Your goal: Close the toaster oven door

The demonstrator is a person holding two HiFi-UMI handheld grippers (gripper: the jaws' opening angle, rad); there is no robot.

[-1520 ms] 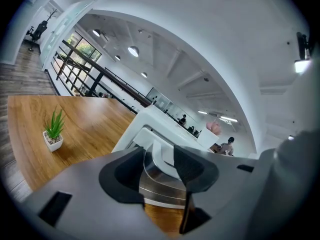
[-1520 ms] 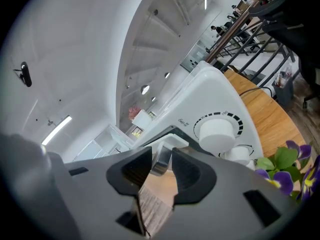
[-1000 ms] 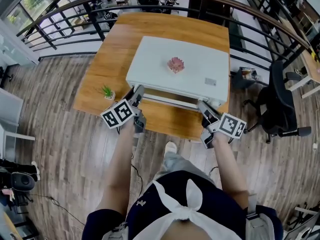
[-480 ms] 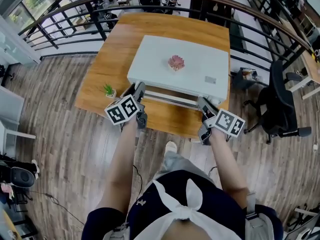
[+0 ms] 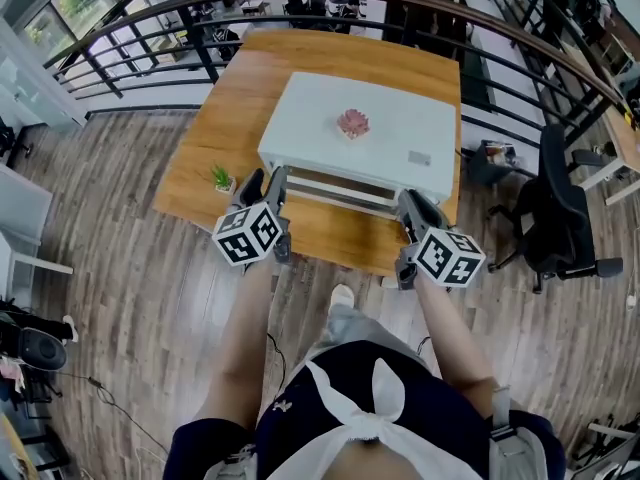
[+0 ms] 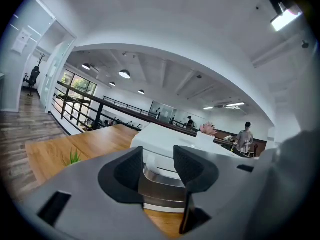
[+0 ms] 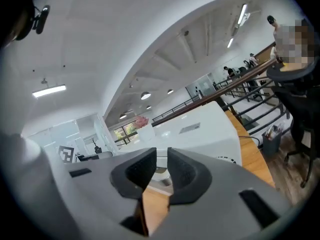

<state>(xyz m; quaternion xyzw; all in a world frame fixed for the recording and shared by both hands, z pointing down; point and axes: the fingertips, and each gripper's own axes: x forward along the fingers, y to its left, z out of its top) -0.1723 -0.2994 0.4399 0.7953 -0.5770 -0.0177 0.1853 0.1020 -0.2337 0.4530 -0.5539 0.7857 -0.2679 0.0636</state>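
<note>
Head view, looking steeply down: a white toaster oven (image 5: 360, 133) sits on a wooden table (image 5: 210, 118), with its door (image 5: 340, 190) part-way up along the front edge nearest me. My left gripper (image 5: 265, 183) sits at the door's left corner and my right gripper (image 5: 410, 208) at its right corner, both pointing nearly level.

My left claw is spread, and the door's silvery edge shows in the gap beyond the pads. My right claw has just been closing to a narrow slit. I see a pale part of the oven through it, not pinched.

Neither claw seems to grip the door, so I judge it could slip off a pad and drop back open. If I push unevenly, one corner may lead and the light oven may slide across the table.

The left gripper view shows the door's metal edge (image 6: 159, 176) up close, which the head view flattens to a thin strip. Only the head view shows both corners together, plus a small plant (image 5: 221, 178) near my left claw.
</note>
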